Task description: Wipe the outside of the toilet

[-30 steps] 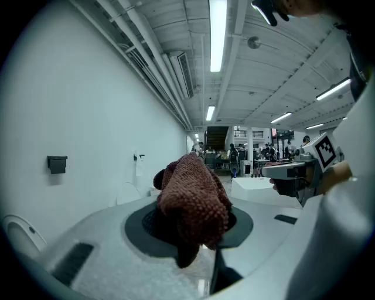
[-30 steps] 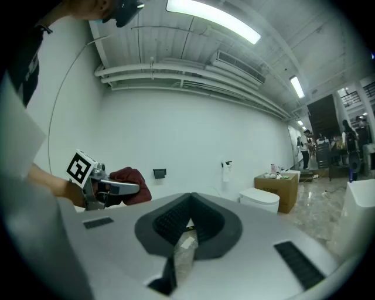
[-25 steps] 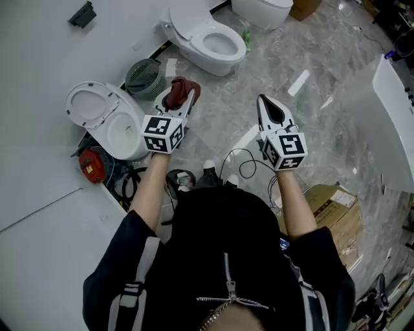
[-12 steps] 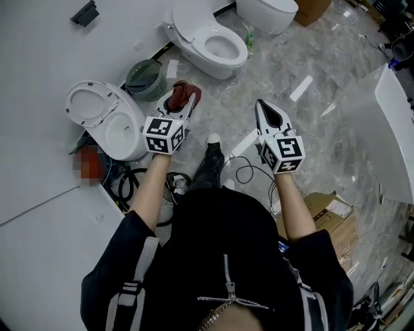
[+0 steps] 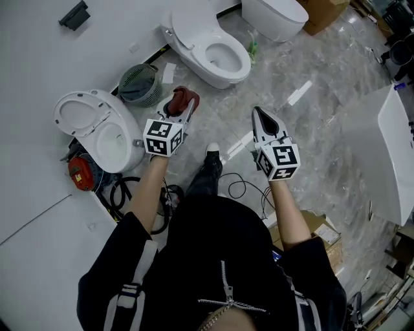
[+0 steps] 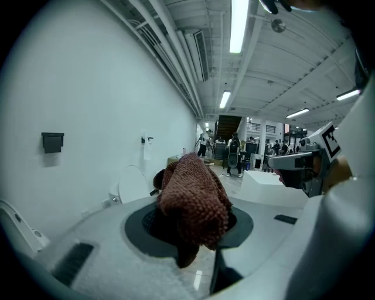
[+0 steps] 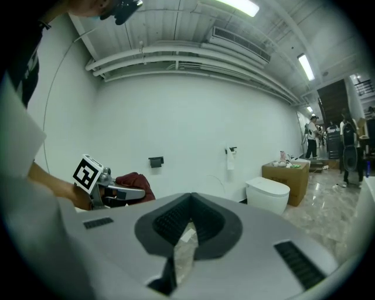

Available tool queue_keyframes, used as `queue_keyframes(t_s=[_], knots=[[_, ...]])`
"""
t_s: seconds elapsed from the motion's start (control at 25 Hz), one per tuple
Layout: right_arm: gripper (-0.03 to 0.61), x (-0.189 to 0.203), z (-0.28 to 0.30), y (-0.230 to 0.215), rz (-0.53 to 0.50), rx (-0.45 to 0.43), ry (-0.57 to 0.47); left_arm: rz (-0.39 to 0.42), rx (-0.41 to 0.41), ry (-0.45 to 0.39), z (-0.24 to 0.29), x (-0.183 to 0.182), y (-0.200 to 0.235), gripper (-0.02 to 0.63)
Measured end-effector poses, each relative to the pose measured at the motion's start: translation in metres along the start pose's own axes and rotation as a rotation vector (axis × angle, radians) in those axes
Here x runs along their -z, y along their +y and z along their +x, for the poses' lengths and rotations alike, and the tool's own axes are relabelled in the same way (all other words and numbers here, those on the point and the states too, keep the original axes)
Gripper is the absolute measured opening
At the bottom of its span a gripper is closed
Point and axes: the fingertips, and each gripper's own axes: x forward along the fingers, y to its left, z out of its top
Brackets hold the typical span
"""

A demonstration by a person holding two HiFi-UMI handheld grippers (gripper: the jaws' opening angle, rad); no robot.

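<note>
Altogether three toilets (image 5: 97, 132) (image 5: 213, 46) (image 5: 275, 14), two grippers (image 5: 186, 110) (image 5: 258, 114), one cloth (image 5: 183, 97)

Head view: steeply down onto floor (image 5: 323, 129).
Left gripper view: level along wall (image 6: 88, 105), catches right tongs (image 6: 282, 166).
Right gripper view: probably same wall, catches left tongs (image 7: 137, 193).

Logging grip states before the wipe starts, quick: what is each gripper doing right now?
Left gripper: shut on the reddish-brown cloth.
Right gripper: shut, nothing between its jaws.
</note>
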Motion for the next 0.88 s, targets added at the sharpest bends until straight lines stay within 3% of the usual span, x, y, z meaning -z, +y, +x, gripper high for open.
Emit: queue_keyframes(t_s=[0.24, 0.56, 0.88], knots=[[0.003, -0.006, 0.115, -0.039, 0.012, -0.009, 0.042, -0.028, -0.015, 0.049, 0.088, 0.003, 0.087, 0.127], [0.004, 0.013, 0.208, -0.092, 0.04, 0.003, 0.099, -0.051, -0.023, 0.118, 0.18, 0.032, 0.161, 0.127], [0.005, 0.075, 0.275, -0.139, 0.073, -0.016, 0.136, -0.125, -0.072, 0.155, 0.256, 0.105, 0.206, 0.127]])
